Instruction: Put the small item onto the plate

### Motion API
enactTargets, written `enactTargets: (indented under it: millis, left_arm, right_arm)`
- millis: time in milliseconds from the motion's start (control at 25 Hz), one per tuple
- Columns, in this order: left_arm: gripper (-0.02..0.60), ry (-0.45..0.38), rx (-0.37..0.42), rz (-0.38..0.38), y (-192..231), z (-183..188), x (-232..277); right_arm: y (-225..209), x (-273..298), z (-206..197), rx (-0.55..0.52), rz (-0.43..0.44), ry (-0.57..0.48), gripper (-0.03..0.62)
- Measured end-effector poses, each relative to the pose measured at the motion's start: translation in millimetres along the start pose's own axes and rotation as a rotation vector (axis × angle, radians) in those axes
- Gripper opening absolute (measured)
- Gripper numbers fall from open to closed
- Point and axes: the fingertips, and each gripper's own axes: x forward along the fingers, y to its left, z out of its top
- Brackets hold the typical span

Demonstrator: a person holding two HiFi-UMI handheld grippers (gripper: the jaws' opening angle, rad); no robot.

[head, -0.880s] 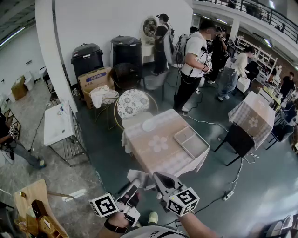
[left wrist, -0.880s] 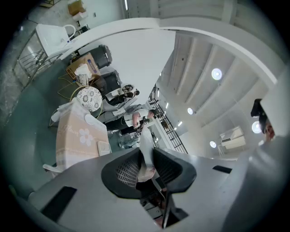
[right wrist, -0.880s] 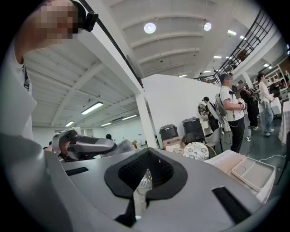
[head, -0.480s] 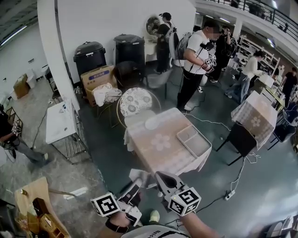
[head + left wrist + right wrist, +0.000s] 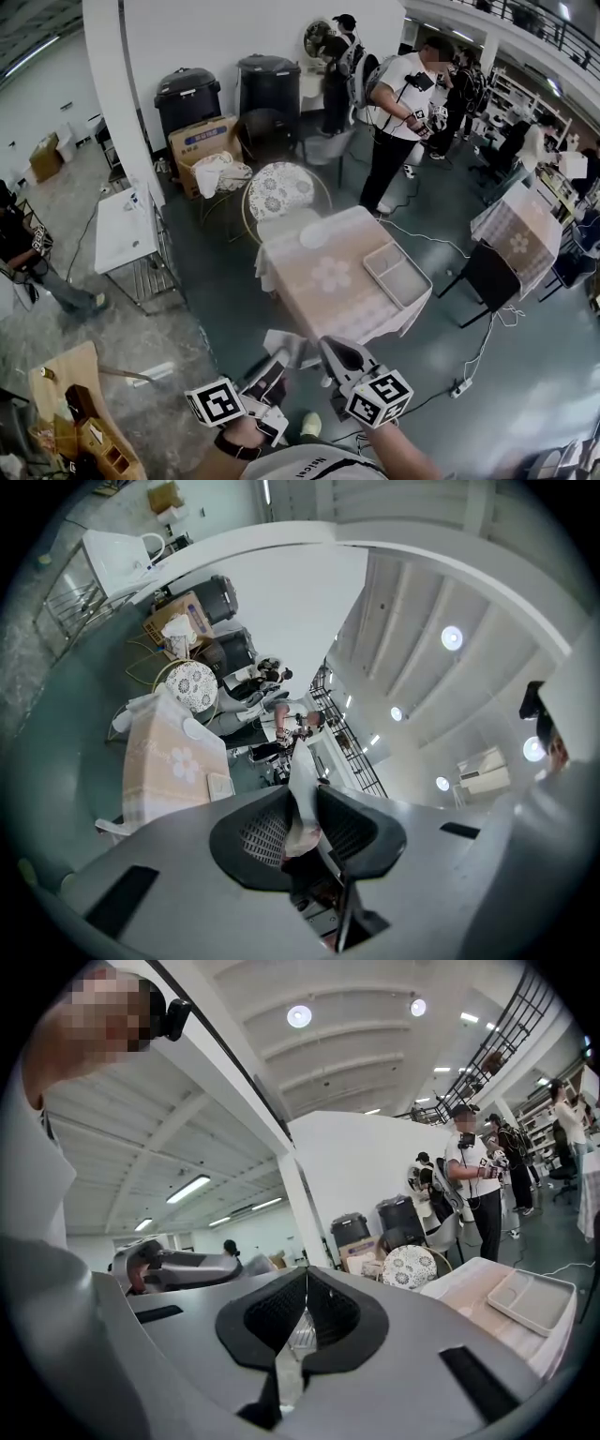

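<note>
My left gripper (image 5: pixel 275 359) is held low in front of the body, shut on a small pale, flat item (image 5: pixel 285 343) that sticks up from between its pads (image 5: pixel 263 834). In the left gripper view the item (image 5: pixel 302 794) stands upright between the jaws. My right gripper (image 5: pixel 336 353) is beside it, shut with nothing between its pads (image 5: pixel 281 1309). Ahead stands a table with a beige cloth (image 5: pixel 328 305). A white plate (image 5: pixel 316 234) lies at its far edge and a compartment tray (image 5: pixel 398 275) at its right side. Both grippers are short of the table.
A round patterned seat (image 5: pixel 277 187) stands just behind the table. Two dark bins (image 5: pixel 187 98), a cardboard box (image 5: pixel 202 141) and several people are further back. A white side table (image 5: pixel 122 234) is at the left, a black chair (image 5: pixel 487 277) at the right.
The head view has shifted a little, so the table and room sit slightly more to the right. Both grippers keep their pose, the left still holding the item. People in the background have moved.
</note>
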Motion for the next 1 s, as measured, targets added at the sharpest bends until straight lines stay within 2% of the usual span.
enactTargets:
  millis: [560, 1000]
  left_arm:
    - [0.086, -0.044, 0.023, 0.0, 21.5, 42.0, -50.3]
    - [0.086, -0.041, -0.028, 0.035, 43.4, 54.6, -63.4]
  right_arm:
    - [46.2, 45.8, -16.0, -0.019, 0.026, 0.013, 0.014]
    - [62.0, 67.3, -24.9, -0.029, 0.036, 0.02, 0.014]
